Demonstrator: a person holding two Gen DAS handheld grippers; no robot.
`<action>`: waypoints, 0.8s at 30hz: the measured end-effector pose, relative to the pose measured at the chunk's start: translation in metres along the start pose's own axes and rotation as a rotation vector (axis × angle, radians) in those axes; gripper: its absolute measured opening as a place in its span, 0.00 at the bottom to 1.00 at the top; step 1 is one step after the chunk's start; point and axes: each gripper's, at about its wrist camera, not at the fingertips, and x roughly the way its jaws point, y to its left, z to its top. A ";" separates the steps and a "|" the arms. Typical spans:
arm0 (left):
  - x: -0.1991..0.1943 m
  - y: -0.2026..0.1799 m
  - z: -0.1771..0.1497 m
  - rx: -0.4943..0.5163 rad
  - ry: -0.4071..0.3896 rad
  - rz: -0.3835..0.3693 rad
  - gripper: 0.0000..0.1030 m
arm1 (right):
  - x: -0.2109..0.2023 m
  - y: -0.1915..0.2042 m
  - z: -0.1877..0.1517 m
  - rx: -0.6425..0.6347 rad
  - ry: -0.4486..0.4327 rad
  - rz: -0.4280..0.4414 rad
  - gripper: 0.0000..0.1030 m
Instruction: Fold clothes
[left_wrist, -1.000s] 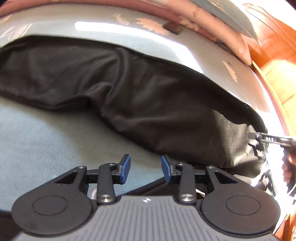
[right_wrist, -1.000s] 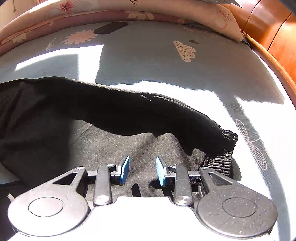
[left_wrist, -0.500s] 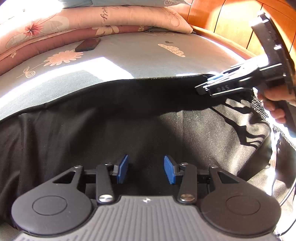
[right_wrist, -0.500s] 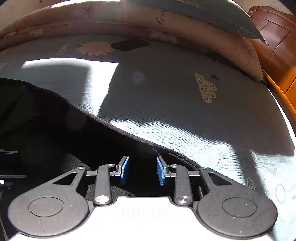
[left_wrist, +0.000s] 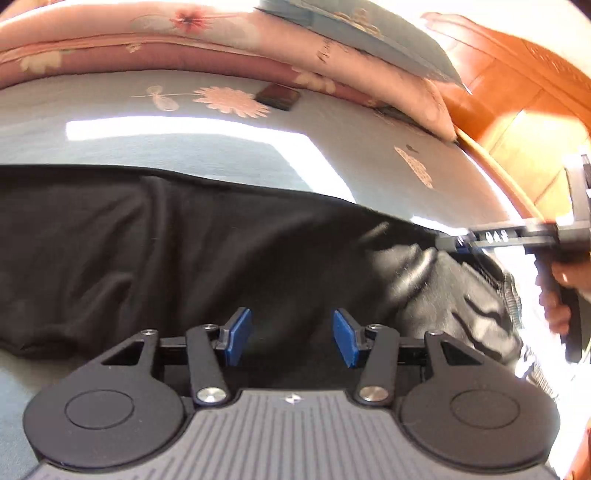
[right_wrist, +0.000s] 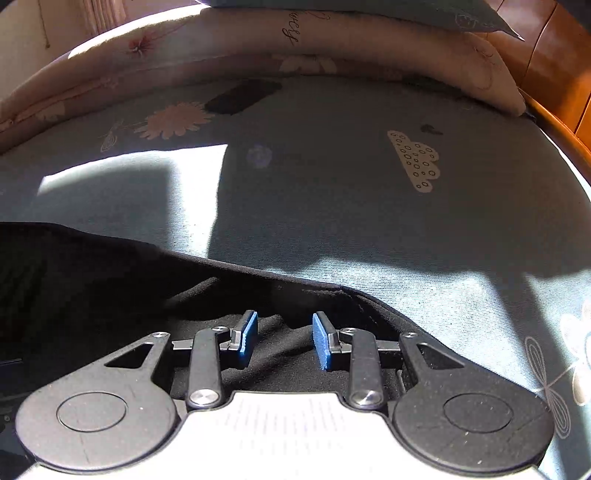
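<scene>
The black garment (left_wrist: 207, 258) lies spread across the lower half of the left wrist view, on a grey-blue bedsheet (left_wrist: 221, 155), its long upper edge running from the left of the frame to the right; it looks laid out lengthwise so a fold can be made along it. In the right wrist view the same cloth fills the lower left, its edge slanting down toward the lower right.

The left gripper (left_wrist: 291, 338) sits at the bottom centre of its frame, over the cloth. Its jaws have just been opening and stand apart with only dark fabric showing behind the gap, nothing pinched. The right gripper (right_wrist: 284, 339) hangs over a rumpled ridge of cloth with a narrower gap; its pads do not press on anything, so it holds nothing. In the left view it reaches in from the right edge toward the elastic waistband (left_wrist: 511, 295), probably to take that end.

Further up lie a dark phone (left_wrist: 277, 96), pink floral pillows (left_wrist: 155, 40) and a wooden headboard (left_wrist: 517, 96)
</scene>
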 end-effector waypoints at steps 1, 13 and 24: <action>-0.014 0.023 0.002 -0.081 -0.028 0.044 0.48 | -0.010 0.007 -0.005 0.004 0.006 0.022 0.39; -0.095 0.317 0.011 -0.777 -0.308 0.375 0.44 | -0.047 0.144 -0.059 -0.088 0.157 0.271 0.39; -0.059 0.408 0.038 -0.858 -0.358 0.096 0.55 | -0.051 0.198 -0.048 -0.152 0.167 0.241 0.39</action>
